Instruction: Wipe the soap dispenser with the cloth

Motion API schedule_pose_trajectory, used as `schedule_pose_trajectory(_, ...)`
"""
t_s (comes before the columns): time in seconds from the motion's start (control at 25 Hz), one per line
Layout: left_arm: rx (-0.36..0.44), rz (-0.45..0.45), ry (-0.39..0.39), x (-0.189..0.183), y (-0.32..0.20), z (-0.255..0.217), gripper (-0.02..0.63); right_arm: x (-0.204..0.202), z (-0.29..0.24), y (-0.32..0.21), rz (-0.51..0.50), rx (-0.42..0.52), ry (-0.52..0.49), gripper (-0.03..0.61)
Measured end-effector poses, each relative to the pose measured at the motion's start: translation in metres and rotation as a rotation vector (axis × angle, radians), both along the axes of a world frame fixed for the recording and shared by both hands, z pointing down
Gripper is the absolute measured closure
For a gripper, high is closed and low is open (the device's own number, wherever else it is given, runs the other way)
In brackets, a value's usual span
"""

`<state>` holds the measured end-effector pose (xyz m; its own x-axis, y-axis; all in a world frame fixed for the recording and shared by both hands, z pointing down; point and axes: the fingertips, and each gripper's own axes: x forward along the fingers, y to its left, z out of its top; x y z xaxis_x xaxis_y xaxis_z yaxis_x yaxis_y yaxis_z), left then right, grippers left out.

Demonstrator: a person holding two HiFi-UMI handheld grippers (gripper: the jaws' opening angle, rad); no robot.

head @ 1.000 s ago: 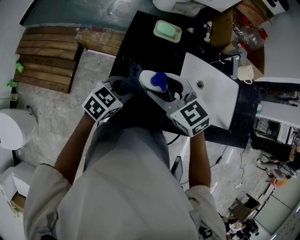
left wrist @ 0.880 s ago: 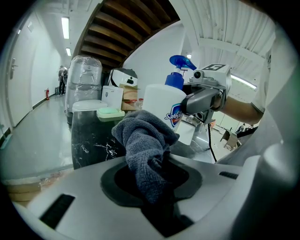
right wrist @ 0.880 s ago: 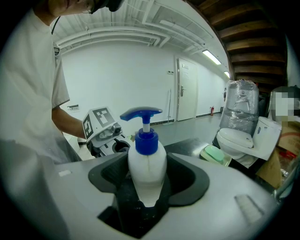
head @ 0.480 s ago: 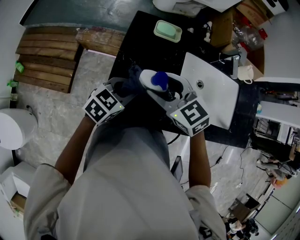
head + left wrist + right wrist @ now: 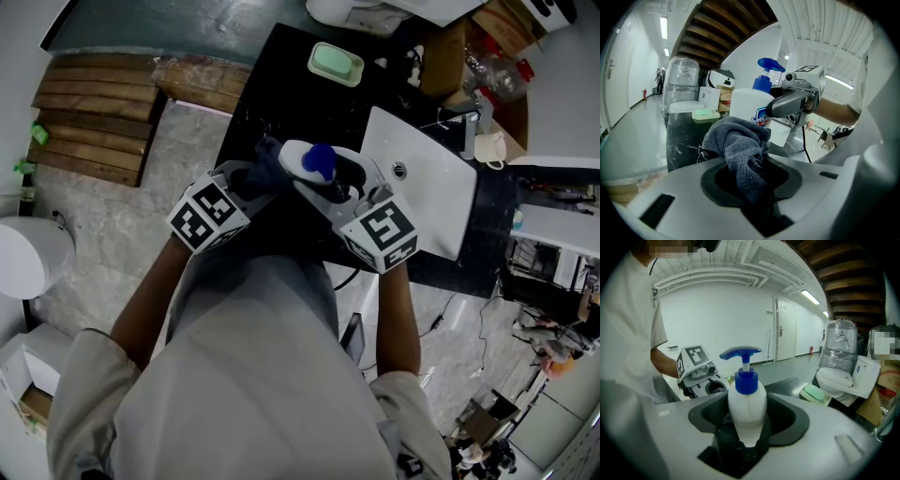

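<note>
Over the last second little changes. The left gripper (image 5: 255,176) and its marker cube sit a touch lower in the head view. The right gripper (image 5: 746,430) and the soap dispenser (image 5: 746,408) keep their place.

The right gripper's jaws stand wide, clamped on the dispenser's smooth, rounded white plastic body. It is upright, with a blue collar and a flat blue pump spout on top.

The left gripper's jaws pinch a bunched grey cloth (image 5: 740,143), nubbly terry in soft folds. The cloth is at the bottle's 9 o'clock side, touching it or just beside it.

Both are held over a black, white-veined counter (image 5: 281,75). A pale green soap dish (image 5: 335,62) lies at the dispenser's 12 o'clock, and a white rectangular basin (image 5: 422,187) at its 3 o'clock.
</note>
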<state>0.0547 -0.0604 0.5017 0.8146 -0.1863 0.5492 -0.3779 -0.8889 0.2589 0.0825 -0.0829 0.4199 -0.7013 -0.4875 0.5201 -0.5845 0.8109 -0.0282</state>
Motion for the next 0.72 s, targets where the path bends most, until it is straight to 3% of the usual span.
schedule_pose_trajectory(0.4,-0.049,-0.002,0.046,0.004,0.006,-0.004,0.505,0.0,0.0,0.0,0.002,-0.001,-0.006,0.33)
schedule_pose_trajectory(0.72,-0.039,0.027,0.06,0.01,0.017,-0.014,0.505,0.0,0.001,0.0,0.0,-0.003,-0.008,0.33)
